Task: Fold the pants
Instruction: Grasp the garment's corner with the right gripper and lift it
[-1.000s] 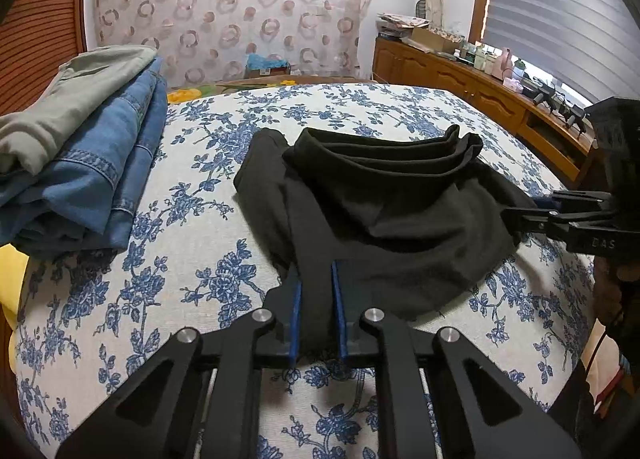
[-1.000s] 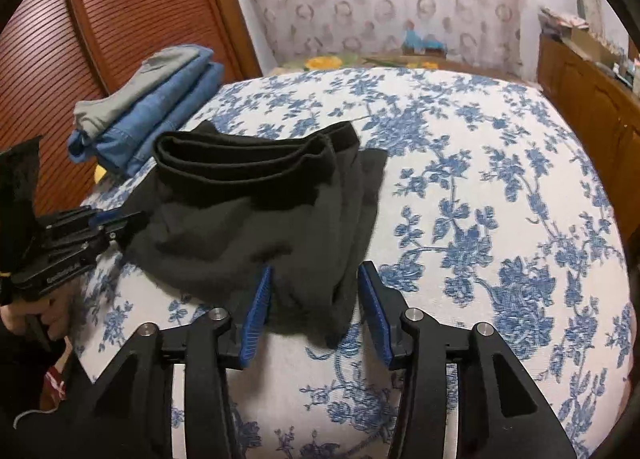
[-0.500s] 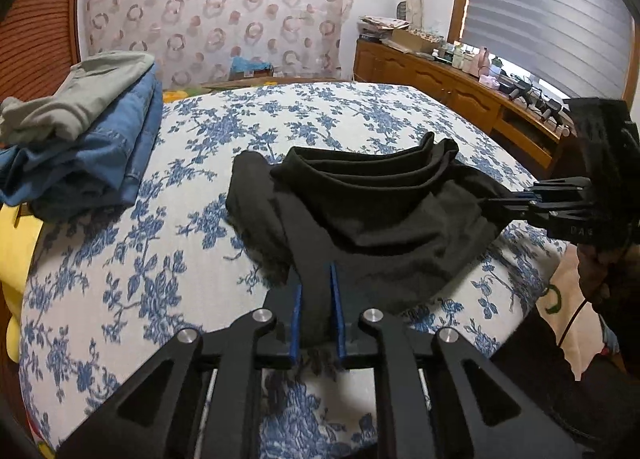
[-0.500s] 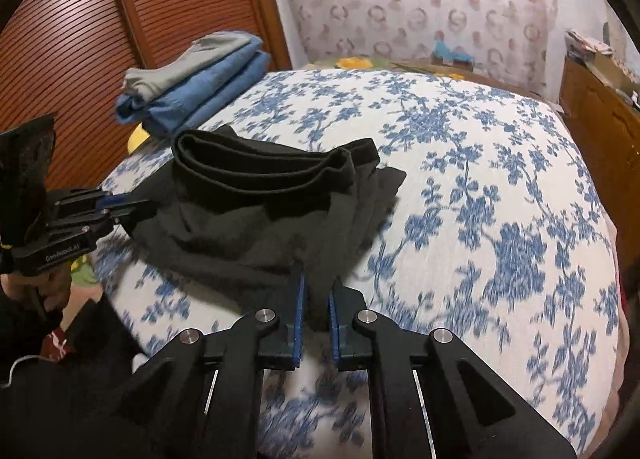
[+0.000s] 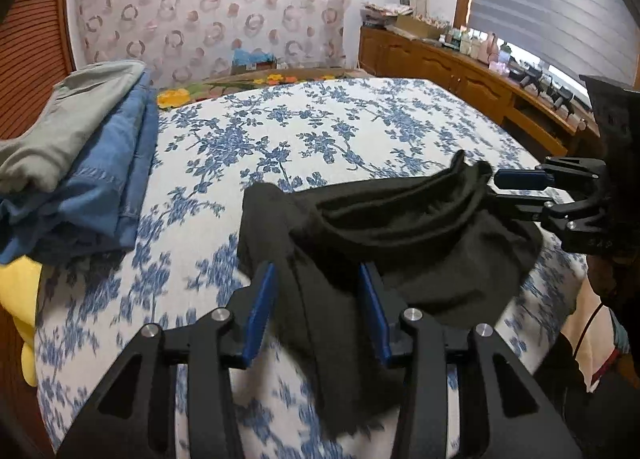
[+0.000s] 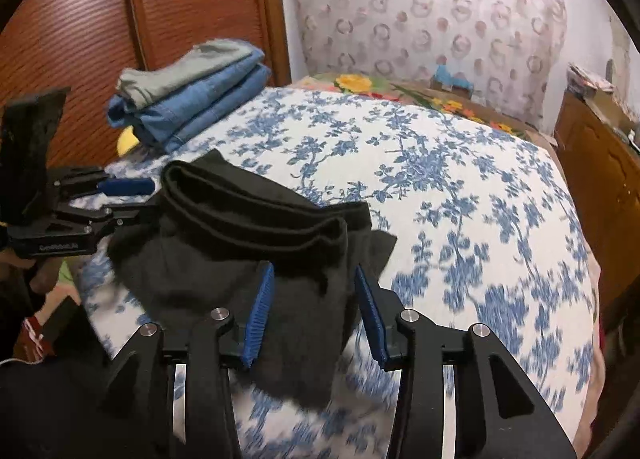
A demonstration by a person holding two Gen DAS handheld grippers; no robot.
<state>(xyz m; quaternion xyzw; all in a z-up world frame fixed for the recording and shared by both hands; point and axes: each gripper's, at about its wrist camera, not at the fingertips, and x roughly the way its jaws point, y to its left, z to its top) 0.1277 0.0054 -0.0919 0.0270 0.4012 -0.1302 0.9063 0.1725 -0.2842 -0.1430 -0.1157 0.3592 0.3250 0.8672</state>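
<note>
Left wrist view: both tongs, just opened, straddle black pants [image 5: 400,227] on floral bedspread [image 5: 320,119].

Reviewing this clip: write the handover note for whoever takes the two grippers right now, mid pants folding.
Left gripper: open, jaws have just been opening; cloth lies between the pads, unpinched.
Right gripper: open, also just released, cloth between its pads.
Black pants: bunched at the near edge of the bed, part hanging over the edge.
Folded clothes pile: at the bed's far left side.
Done: pants dropped after a pull.
Left: flatten, finish the fold, probably add to the pile.
</note>
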